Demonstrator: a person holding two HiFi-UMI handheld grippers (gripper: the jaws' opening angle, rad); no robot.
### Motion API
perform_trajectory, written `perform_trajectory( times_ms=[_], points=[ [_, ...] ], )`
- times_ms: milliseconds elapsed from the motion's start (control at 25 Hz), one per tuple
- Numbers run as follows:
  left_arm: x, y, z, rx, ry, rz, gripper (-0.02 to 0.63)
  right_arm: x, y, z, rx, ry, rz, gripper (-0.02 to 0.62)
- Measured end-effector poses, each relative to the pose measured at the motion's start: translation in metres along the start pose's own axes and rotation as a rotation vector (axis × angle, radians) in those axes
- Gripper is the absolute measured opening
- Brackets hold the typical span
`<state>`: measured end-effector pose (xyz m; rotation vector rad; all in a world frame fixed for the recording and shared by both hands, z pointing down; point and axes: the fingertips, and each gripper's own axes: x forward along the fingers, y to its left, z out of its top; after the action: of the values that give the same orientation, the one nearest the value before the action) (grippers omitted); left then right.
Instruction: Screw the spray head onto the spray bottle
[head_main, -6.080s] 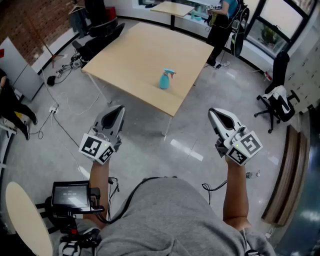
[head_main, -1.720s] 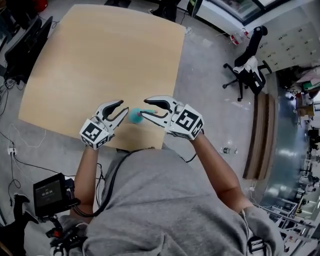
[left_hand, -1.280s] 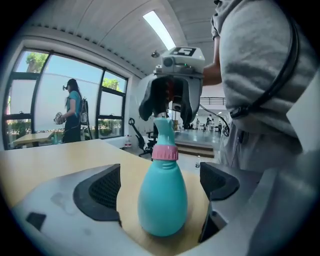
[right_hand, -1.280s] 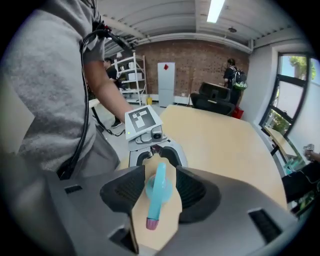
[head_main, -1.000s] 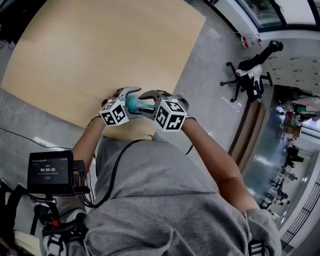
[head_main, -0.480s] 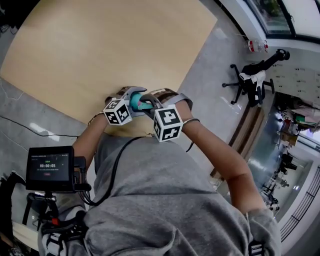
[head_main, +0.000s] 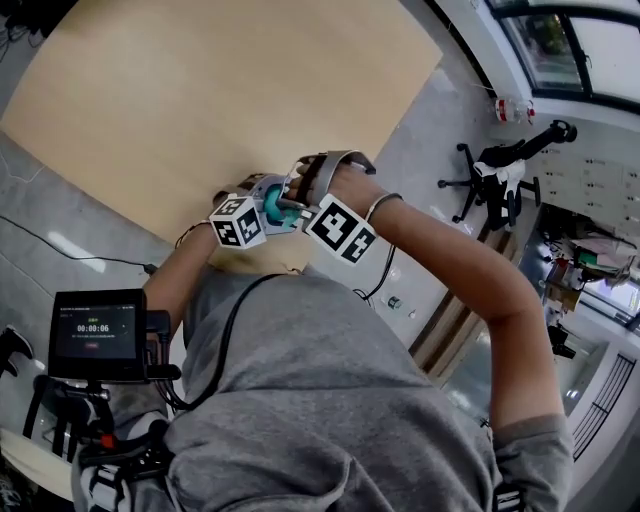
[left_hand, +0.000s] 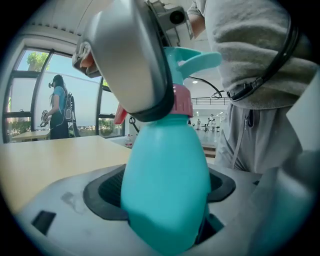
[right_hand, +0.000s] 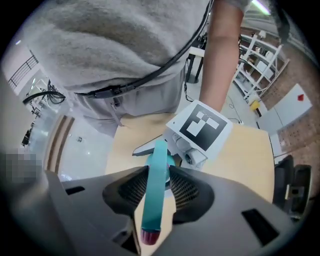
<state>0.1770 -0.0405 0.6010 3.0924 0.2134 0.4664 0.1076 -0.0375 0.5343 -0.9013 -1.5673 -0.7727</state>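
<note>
Bottle (left_hand: 167, 185) of smooth teal plastic bulges between ribbed black pads (left_hand: 107, 195).

Head view barely gives you the spray bottle (head_main: 271, 205): just a sliver of teal between the two marker cubes (head_main: 238, 222), the rest buried under the left gripper (left_hand: 165, 187) and right gripper (right_hand: 159, 189). In the left gripper view one grey jaw of the right gripper covers most of the spray head (left_hand: 192, 57), and the bottle's base runs to the bottom edge, can't tell where it ends. Right gripper view: the bottle's body is hidden behind the head. Part of the worktop's (head_main: 200, 90) near edge vanishes under the person's torso (head_main: 330, 400).
</note>
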Motion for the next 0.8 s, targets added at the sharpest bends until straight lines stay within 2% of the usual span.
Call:
perform_trajectory(
  times_ms=[120,200,280,400,680,800],
  points=[
    [0.002,0.001,0.001,0.001,-0.002,-0.008,0.413,-0.002,-0.001,-0.002,0.1,-0.075,-0.014,0.132],
    [0.003,0.003,0.003,-0.01,-0.011,0.001,0.413,-0.003,-0.003,-0.005,0.251,-0.14,-0.03,0.133],
    [0.003,0.006,0.005,-0.021,-0.024,0.038,0.413,-0.004,-0.003,-0.008,0.455,-0.194,-0.08,0.133],
    [0.005,0.015,0.008,-0.048,-0.048,0.156,0.413,-0.006,-0.002,-0.012,0.794,-0.234,-0.213,0.133],
    [-0.002,0.041,0.011,-0.153,-0.056,0.495,0.413,-0.014,-0.006,-0.029,1.538,-0.337,-0.558,0.133],
    [-0.009,0.052,0.006,-0.207,-0.031,0.63,0.413,-0.016,-0.012,-0.035,1.758,-0.336,-0.685,0.133]
  ],
)
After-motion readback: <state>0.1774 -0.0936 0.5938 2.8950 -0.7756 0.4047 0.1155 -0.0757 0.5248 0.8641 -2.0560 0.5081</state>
